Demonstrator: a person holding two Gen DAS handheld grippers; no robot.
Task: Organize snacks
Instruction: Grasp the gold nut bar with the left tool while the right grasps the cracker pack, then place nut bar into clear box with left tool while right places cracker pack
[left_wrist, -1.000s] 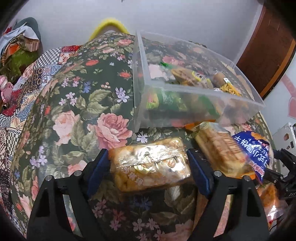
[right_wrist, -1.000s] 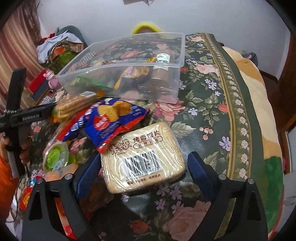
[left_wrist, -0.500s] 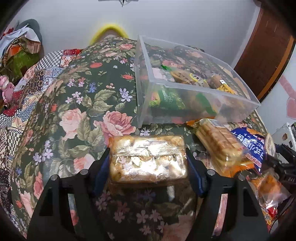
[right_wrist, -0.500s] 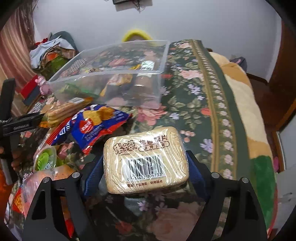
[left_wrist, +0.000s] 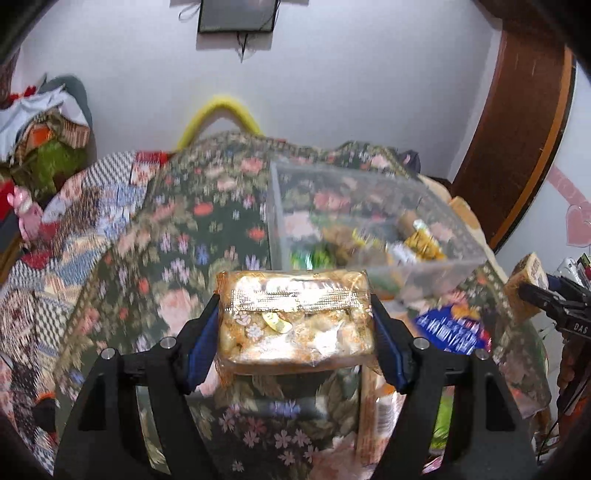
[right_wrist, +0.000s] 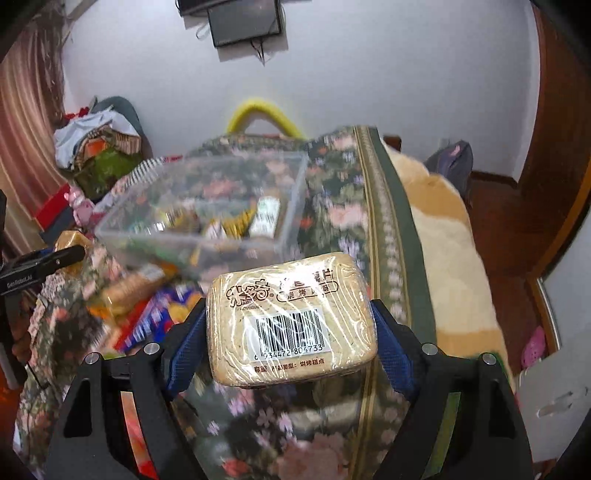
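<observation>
My left gripper (left_wrist: 293, 325) is shut on a golden wrapped snack pack (left_wrist: 295, 321) and holds it above the floral bedspread (left_wrist: 177, 295), short of the clear plastic bin (left_wrist: 369, 229). My right gripper (right_wrist: 290, 325) is shut on a beige biscuit pack with a barcode (right_wrist: 290, 317), also lifted, in front of the same bin (right_wrist: 207, 218). The bin holds several snacks. The right gripper and its pack also show at the right edge of the left wrist view (left_wrist: 532, 291).
Loose snacks lie on the bed in front of the bin: a blue packet (left_wrist: 450, 328) and a cracker pack (right_wrist: 129, 288). A clothes pile (right_wrist: 96, 147) lies at the left. A wooden door (left_wrist: 517, 122) stands to the right.
Both grippers have risen with their packs off the bed and tilted up toward the bin. The view now shows more wall.
</observation>
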